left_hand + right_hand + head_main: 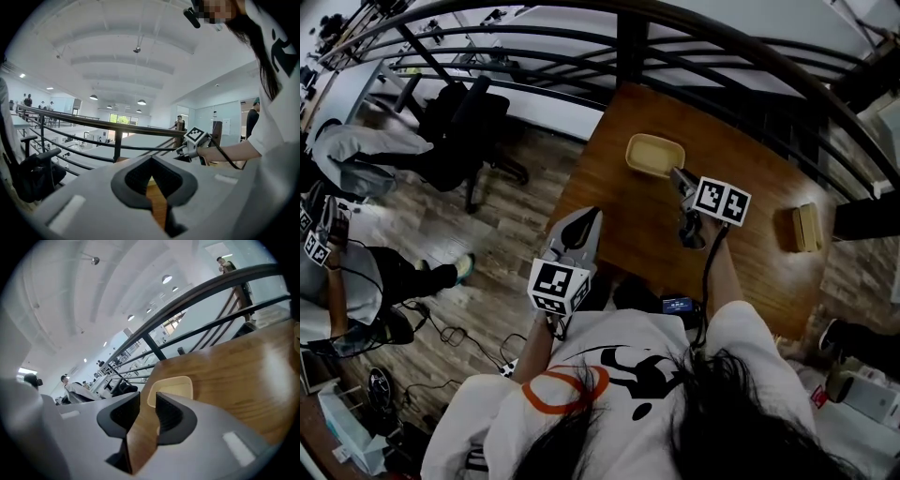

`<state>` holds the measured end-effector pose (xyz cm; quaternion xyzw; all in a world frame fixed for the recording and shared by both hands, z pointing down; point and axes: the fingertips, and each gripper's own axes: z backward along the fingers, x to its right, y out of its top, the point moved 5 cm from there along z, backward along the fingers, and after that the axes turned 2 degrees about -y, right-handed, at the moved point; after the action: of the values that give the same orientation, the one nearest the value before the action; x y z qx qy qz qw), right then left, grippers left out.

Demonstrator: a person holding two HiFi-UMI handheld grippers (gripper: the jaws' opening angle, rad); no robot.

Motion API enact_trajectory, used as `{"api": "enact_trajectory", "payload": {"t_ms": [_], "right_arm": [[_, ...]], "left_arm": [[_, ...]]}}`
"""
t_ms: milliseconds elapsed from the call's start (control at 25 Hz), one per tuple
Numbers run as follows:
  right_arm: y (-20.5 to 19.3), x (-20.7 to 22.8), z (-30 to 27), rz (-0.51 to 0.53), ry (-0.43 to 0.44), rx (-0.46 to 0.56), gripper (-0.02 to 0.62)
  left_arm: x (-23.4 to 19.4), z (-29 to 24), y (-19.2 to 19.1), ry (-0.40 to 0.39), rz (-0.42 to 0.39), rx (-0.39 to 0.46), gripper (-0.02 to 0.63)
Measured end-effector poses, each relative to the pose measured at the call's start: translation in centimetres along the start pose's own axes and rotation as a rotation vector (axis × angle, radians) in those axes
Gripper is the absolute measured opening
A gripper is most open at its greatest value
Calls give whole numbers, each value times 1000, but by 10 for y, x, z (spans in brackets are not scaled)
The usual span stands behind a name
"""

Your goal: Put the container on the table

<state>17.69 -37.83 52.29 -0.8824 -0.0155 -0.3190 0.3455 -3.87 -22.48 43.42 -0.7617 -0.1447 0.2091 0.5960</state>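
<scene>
A shallow beige container (654, 155) rests on the wooden table (741, 272), toward its far edge. In the head view my right gripper (676, 174) sits just at the container's near right rim. Its jaws are open by a narrow gap with nothing between them. The right gripper view shows the container (172, 386) right beyond my right gripper (147, 397). My left gripper (589, 214) hovers over the table's left edge, away from the container. In the left gripper view, my left gripper (151, 160) has its jaw tips meeting and holds nothing.
A small wooden block (806, 227) lies at the table's right side. A dark metal railing (694, 37) curves round behind the table. An office chair (464, 127) and a seated person (347, 281) are on the floor to the left.
</scene>
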Motion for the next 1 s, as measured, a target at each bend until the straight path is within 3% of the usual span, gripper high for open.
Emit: {"api": "enact_trajectory", "payload": {"t_ms": [120,320,760,1000], "right_arm": [[-10,-29,22,37,38,27,111],[-39,-68,56,93,5,88,52],[-99,-150,62,55,-48,164,35],[-141,-166,103,33,-88,210,26]], "left_arm": [[-3,4,-1,-23,-3,-1,2],[-6,16,1,-70,-9,3,3],[-46,43,3,-220,-26,1,3],[-20,69,-2,-311,-31,15,3]]}}
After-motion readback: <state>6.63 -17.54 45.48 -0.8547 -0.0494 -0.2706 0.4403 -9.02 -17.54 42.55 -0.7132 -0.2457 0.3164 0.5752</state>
